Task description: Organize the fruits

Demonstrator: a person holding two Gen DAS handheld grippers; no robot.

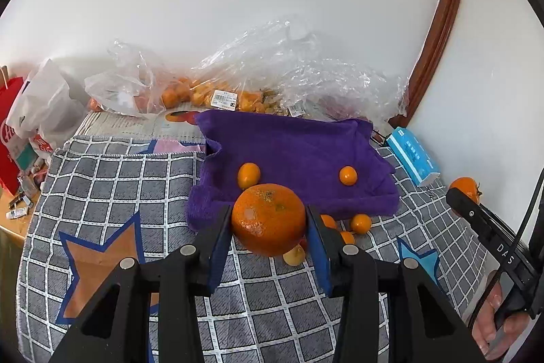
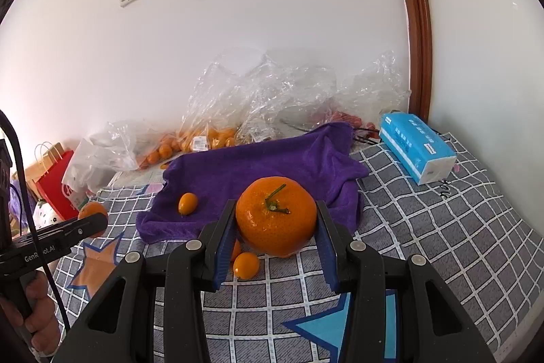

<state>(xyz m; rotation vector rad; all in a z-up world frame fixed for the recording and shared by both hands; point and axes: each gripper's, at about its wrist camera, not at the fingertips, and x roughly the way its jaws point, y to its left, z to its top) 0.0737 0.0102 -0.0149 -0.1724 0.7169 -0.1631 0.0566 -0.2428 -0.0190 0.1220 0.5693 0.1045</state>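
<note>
In the left wrist view my left gripper point(image 1: 269, 221) is shut on a large blemished orange point(image 1: 268, 213), held above the near edge of a purple towel point(image 1: 299, 145). In the right wrist view my right gripper point(image 2: 276, 221) is shut on a second large orange point(image 2: 276, 227) with a green stem. Two kumquats point(image 1: 249, 175) point(image 1: 348, 176) lie on the towel. More kumquats point(image 1: 361, 223) and a pale one point(image 1: 294, 256) lie on the checked cloth point(image 1: 112, 186) under the left orange. A kumquat point(image 2: 245, 265) lies under the right gripper.
Clear plastic bags point(image 1: 272, 80) of small orange fruit line the wall behind the towel. A blue tissue pack point(image 2: 416, 147) lies at the right by the brown door frame point(image 2: 416, 22). A red paper bag point(image 2: 54, 182) and a white bag point(image 1: 44, 101) stand at the left.
</note>
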